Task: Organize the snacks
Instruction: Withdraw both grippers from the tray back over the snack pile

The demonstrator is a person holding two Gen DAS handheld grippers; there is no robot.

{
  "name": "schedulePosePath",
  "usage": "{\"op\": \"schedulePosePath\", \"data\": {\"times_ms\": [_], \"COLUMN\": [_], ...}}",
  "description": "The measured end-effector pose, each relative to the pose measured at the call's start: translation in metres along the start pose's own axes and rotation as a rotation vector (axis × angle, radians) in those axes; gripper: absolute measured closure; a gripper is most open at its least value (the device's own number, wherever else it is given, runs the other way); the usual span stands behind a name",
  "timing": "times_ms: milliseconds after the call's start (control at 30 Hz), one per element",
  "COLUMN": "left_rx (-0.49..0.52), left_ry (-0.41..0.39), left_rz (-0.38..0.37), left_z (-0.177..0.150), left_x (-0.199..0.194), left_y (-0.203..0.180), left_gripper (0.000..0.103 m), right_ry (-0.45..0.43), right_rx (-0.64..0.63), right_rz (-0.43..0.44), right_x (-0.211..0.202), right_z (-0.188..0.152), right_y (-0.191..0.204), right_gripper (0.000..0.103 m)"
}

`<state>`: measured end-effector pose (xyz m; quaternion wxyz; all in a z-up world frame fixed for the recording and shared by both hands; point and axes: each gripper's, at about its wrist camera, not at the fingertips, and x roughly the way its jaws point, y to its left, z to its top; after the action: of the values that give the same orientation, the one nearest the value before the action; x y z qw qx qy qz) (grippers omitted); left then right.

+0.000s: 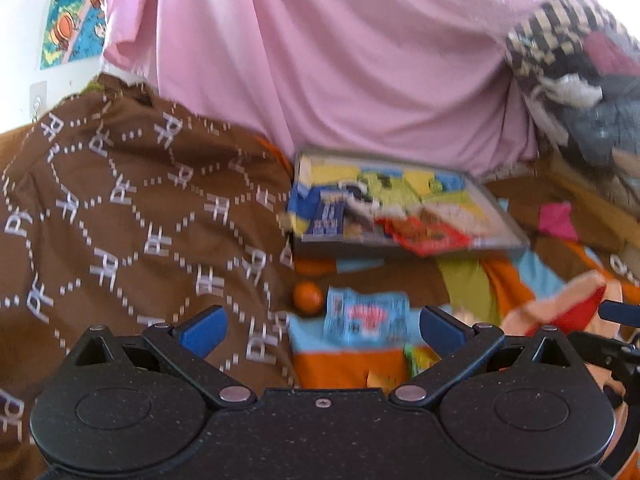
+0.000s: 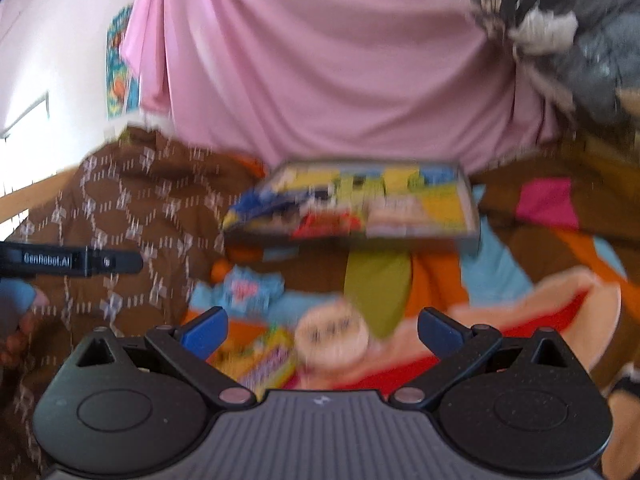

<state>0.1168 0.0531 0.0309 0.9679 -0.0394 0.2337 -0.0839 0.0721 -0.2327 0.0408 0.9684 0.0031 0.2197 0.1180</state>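
Snacks fill the grey tray (image 1: 502,216) that sits on the bed ahead of me, against the hanging pink sheet (image 1: 340,60); its packets are yellow, blue and red, one red packet (image 1: 430,236) lapping over the near rim. More snacks lie loose on the patchwork bedspread (image 1: 352,364) nearer to me. A light blue packet (image 1: 366,314) lies flat just beyond my left claw (image 1: 322,330), with a small orange ball (image 1: 307,298), fruit or sweet I cannot tell, just beside its left edge. My left claw is spread wide, its blue fingertips (image 1: 206,332) far apart and nothing between them. My right claw (image 2: 322,332) is spread wide too and empty. Below it lie a round pale snack (image 2: 334,334) and a yellow packet (image 2: 268,362), touching each other; the view is too blurred to read any print. A brown patterned blanket (image 1: 120,216) is heaped to the left of the tray. In the right view, the other gripper's black body (image 2: 72,261) shows at the left edge, with a hand (image 2: 18,320) under it.
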Motion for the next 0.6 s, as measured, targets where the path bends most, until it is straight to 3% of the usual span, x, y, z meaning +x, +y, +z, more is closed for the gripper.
{"op": "schedulePosePath", "data": {"times_ms": [300, 600], "left_rx": [0.061, 0.135], "left_ry": [0.181, 0.241], "left_rz": [-0.002, -0.048], "left_z": [-0.029, -0.039], "left_x": [0.007, 0.013], "left_y": [-0.003, -0.011], "left_gripper": [0.001, 0.001], "right_ry": [0.173, 0.282], "right_rx": [0.082, 0.097], "right_rz": [-0.022, -0.02], "right_x": [0.001, 0.016], "right_z": [-0.037, -0.047], "right_y": [0.002, 0.005], "right_gripper": [0.0, 0.0]}}
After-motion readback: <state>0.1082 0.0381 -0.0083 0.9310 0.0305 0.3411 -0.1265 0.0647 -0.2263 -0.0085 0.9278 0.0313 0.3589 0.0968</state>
